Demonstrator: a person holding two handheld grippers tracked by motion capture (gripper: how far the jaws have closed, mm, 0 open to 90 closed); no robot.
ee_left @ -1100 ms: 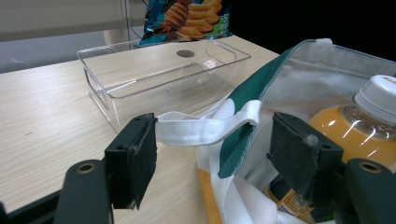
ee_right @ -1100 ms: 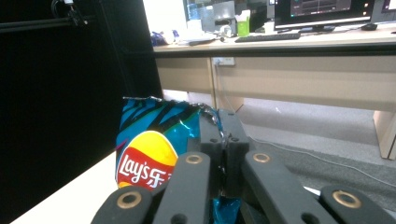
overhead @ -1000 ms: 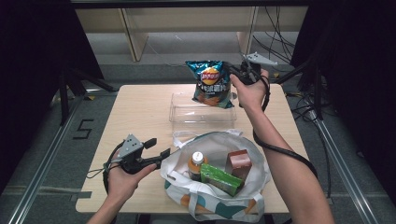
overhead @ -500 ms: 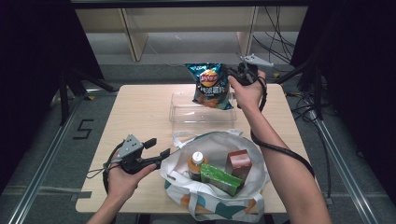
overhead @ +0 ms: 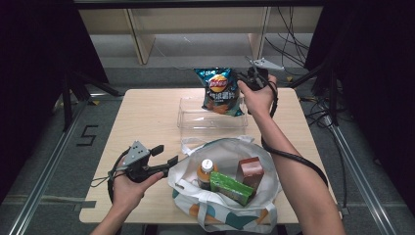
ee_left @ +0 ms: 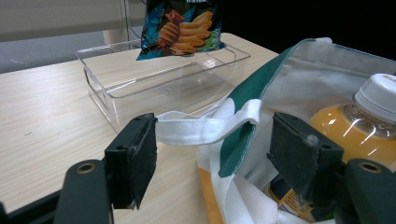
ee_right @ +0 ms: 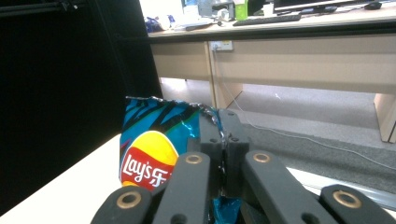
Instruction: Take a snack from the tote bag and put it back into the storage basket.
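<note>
Chips (overhead: 220,90) hang at top center over the clear bin (overhead: 195,120), pinched in your right gripper (overhead: 244,83), not yet dropped in; your left gripper (overhead: 165,155) gapes by the bag (overhead: 220,215), bottle (overhead: 206,172) and cartons left inside.

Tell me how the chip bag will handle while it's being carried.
Probably light: the chip bag hangs from the right hand-held gripper by one pinched top corner. Its crinkly foil looks floppy, so it may swing. Contents are likely fragile; lower it gently into the clear tray.
</note>
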